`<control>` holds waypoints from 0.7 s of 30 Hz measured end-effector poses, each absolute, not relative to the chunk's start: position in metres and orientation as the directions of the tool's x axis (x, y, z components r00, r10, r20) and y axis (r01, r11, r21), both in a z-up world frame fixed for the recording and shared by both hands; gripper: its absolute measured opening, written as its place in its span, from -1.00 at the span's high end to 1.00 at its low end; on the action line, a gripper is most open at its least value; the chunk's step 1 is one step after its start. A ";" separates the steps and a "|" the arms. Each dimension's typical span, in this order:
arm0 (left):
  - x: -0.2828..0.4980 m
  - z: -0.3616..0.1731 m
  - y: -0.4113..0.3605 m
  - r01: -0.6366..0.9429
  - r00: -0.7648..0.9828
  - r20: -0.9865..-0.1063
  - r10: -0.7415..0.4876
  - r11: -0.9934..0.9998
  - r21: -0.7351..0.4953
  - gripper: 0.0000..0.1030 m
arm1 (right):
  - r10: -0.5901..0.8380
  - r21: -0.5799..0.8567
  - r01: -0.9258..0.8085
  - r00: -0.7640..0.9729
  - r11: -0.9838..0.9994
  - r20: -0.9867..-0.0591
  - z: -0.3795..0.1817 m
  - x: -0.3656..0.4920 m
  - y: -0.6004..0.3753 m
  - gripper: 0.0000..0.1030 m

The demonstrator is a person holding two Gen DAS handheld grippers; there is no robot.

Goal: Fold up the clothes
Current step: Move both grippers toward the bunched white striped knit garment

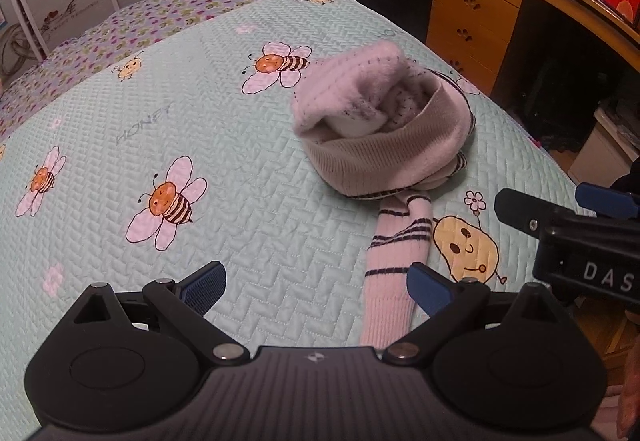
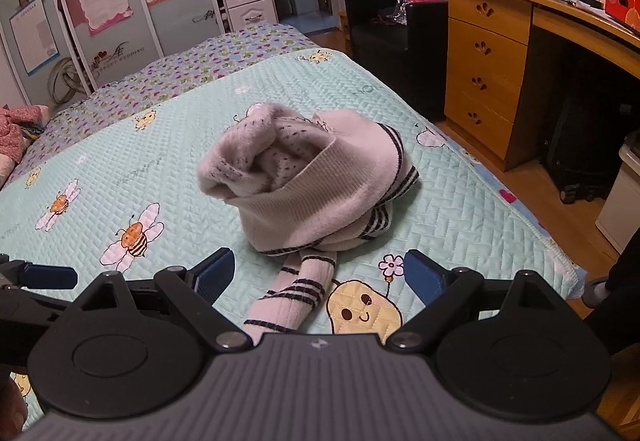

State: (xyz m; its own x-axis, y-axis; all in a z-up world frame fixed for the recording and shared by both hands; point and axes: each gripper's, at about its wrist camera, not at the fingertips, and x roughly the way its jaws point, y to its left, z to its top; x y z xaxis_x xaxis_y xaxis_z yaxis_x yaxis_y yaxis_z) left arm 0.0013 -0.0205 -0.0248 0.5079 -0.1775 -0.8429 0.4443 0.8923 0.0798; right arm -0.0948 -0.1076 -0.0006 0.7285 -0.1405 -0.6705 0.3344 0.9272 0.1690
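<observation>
On the bed: your pink sweater (image 1: 384,129) sits bunched in a heap on the mint quilt (image 1: 160,121), which is printed with bees, near its right edge.
Sweater shape: crumpled and inside out in part; a fuzzy pink flap stands up on the left of the heap, and a beige ribbed band curves round the front like an open mouth.
Sleeve: one striped sleeve (image 1: 394,273) trails from under the heap straight toward you, lying flat on the quilt beside the yellow pear print (image 1: 466,247).
Left gripper (image 1: 316,287): your jaws stand wide apart with nothing between the blue pads but bare quilt; the sleeve's near end passes just beside the right pad and under the gripper body. The heap lies ahead and to the right, well clear of the tips.
Right gripper (image 2: 318,275): your jaws are spread wide too, holding nothing; the sleeve (image 2: 296,293) runs up between the two fingers, touching neither pad, and the heap (image 2: 308,177) sits just beyond the tips.
Grippers together: you hold them side by side, each showing at the edge of the other's view.
Around the bed: a wooden desk with drawers (image 2: 486,69) stands to the right across a strip of floor, and a black armchair (image 2: 396,25) beyond it.
</observation>
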 end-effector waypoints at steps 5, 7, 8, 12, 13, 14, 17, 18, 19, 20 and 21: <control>0.006 -0.025 -0.022 0.440 0.515 -0.839 -0.176 0.894 0.082 -0.94 | -0.135 0.172 0.330 0.729 0.928 -0.671 -0.002 -0.090 -0.108 -0.78; 0.007 -0.024 -0.022 0.436 0.518 -0.837 -0.175 0.896 0.082 -0.94 | -0.133 0.169 0.325 0.731 0.930 -0.669 -0.002 -0.088 -0.106 -0.78; 0.008 -0.024 -0.022 0.433 0.523 -0.835 -0.172 0.897 0.086 -0.94 | -0.133 0.167 0.322 0.732 0.932 -0.668 -0.002 -0.086 -0.105 -0.78; 0.010 -0.023 -0.021 0.428 0.534 -0.829 -0.167 0.899 0.094 -0.94 | -0.131 0.159 0.310 0.736 0.938 -0.664 0.000 -0.082 -0.101 -0.78; 0.010 -0.024 -0.021 0.427 0.536 -0.828 -0.166 0.899 0.097 -0.94 | -0.130 0.158 0.307 0.737 0.938 -0.664 0.000 -0.081 -0.100 -0.78; 0.010 -0.024 -0.021 0.427 0.537 -0.828 -0.165 0.899 0.097 -0.94 | -0.127 0.158 0.304 0.737 0.940 -0.664 0.000 -0.080 -0.100 -0.78; 0.011 -0.025 -0.021 0.425 0.540 -0.826 -0.161 0.899 0.103 -0.94 | -0.125 0.160 0.303 0.737 0.939 -0.664 0.000 -0.079 -0.100 -0.78; 0.011 -0.026 -0.022 0.427 0.543 -0.825 -0.159 0.898 0.108 -0.94 | -0.126 0.162 0.305 0.739 0.938 -0.662 0.000 -0.079 -0.101 -0.78; 0.010 -0.027 -0.022 0.432 0.548 -0.820 -0.164 0.895 0.110 -0.94 | -0.128 0.164 0.308 0.740 0.937 -0.660 -0.001 -0.079 -0.101 -0.78; 0.009 -0.027 -0.020 0.448 0.557 -0.809 -0.190 0.888 0.100 -0.92 | -0.130 0.171 0.311 0.748 0.935 -0.650 -0.001 -0.080 -0.103 -0.78; 0.008 -0.028 -0.019 0.464 0.565 -0.796 -0.215 0.881 0.091 -0.90 | -0.131 0.187 0.313 0.765 0.931 -0.630 -0.002 -0.083 -0.107 -0.78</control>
